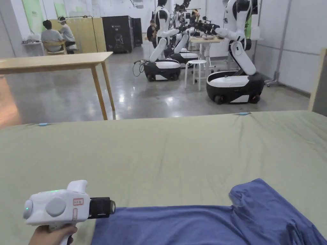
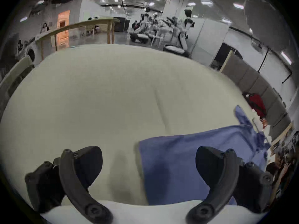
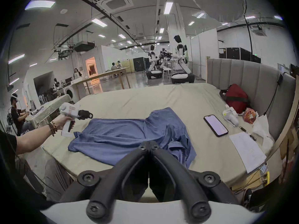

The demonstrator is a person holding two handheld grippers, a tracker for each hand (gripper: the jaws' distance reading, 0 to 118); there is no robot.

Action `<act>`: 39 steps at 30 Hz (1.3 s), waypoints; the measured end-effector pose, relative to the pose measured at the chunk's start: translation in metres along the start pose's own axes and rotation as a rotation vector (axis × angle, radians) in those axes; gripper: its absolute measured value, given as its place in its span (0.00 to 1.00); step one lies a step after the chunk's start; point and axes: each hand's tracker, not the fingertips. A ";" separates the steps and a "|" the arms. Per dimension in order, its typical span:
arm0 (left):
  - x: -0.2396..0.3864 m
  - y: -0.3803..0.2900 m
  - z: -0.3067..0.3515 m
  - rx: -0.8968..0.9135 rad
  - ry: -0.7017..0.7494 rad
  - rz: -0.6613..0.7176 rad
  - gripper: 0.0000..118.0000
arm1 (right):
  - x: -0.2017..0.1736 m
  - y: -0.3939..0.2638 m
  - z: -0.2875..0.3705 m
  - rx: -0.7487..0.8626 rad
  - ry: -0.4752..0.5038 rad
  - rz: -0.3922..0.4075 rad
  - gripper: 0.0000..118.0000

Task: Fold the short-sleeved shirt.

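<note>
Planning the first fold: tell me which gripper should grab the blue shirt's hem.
Left. The left gripper hovers open beside the blue shirt hem edge; the right gripper is shut, held back off the bed.

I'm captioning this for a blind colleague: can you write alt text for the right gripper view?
A crumpled blue short-sleeved shirt lies on a pale green bed sheet, just past the right gripper with its black jaws closed on nothing. The white left gripper hovers at the shirt's left end; a black phone lies to the right.

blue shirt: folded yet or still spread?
Mostly spread. The blue shirt lies long across the bed, body flat, with only the sleeve end bunched. Neither the left gripper nor the right gripper holds it.
</note>
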 end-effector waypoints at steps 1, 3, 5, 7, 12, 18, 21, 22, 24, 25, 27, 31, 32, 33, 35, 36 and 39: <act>0.001 -0.005 -0.009 -0.053 -0.006 0.017 0.98 | 0.001 0.000 0.001 -0.003 -0.004 -0.003 0.00; 0.003 -0.010 -0.019 -0.085 -0.040 0.044 0.97 | 0.002 -0.001 0.000 -0.013 -0.017 -0.003 0.00; 0.009 -0.014 -0.027 -0.104 -0.058 0.042 0.96 | 0.003 -0.001 0.001 -0.023 -0.031 0.003 0.00; 0.012 -0.009 -0.024 -0.046 0.036 -0.103 0.90 | 0.004 -0.002 0.000 -0.027 -0.038 -0.001 0.00; 0.029 -0.016 -0.015 -0.028 -0.007 -0.199 0.21 | 0.004 -0.006 -0.007 -0.049 -0.033 -0.012 0.00; 0.038 -0.021 -0.009 -0.009 -0.003 -0.234 0.01 | 0.004 -0.009 -0.017 -0.075 -0.007 -0.004 0.00; 0.037 -0.019 -0.009 -0.008 -0.003 -0.227 0.01 | 0.013 0.003 -0.031 -0.056 -0.001 0.033 0.00; 0.039 -0.019 -0.006 -0.005 -0.003 -0.227 0.01 | 0.017 0.012 -0.040 -0.051 -0.012 0.046 0.00; 0.042 -0.019 -0.002 0.002 -0.003 -0.230 0.01 | 0.030 0.031 -0.068 -0.035 -0.003 0.063 0.00; 0.042 -0.018 0.000 0.019 0.003 -0.236 0.01 | 0.038 0.045 -0.087 -0.035 0.003 0.059 0.00; 0.044 -0.019 0.003 0.028 -0.019 -0.218 0.01 | 0.057 0.067 -0.132 -0.054 0.026 0.055 0.00; 0.047 -0.021 0.005 0.034 -0.048 -0.182 0.01 | 0.091 0.090 -0.239 -0.235 0.094 0.075 0.89; 0.047 -0.021 0.005 0.034 -0.050 -0.171 0.01 | 0.096 0.090 -0.265 -0.291 0.087 0.073 1.00; 0.046 -0.022 0.005 0.037 -0.052 -0.163 0.01 | 0.104 0.086 -0.296 -0.364 0.057 0.073 0.96; 0.055 -0.027 0.012 0.034 -0.055 -0.157 0.01 | 0.118 0.081 -0.338 -0.403 -0.034 0.084 0.96; 0.057 -0.028 0.013 0.034 -0.054 -0.158 0.01 | 0.124 0.077 -0.359 -0.464 -0.089 0.093 0.95; 0.060 -0.030 0.015 0.027 -0.056 -0.157 0.01 | 0.129 0.061 -0.384 -0.579 -0.126 0.096 0.89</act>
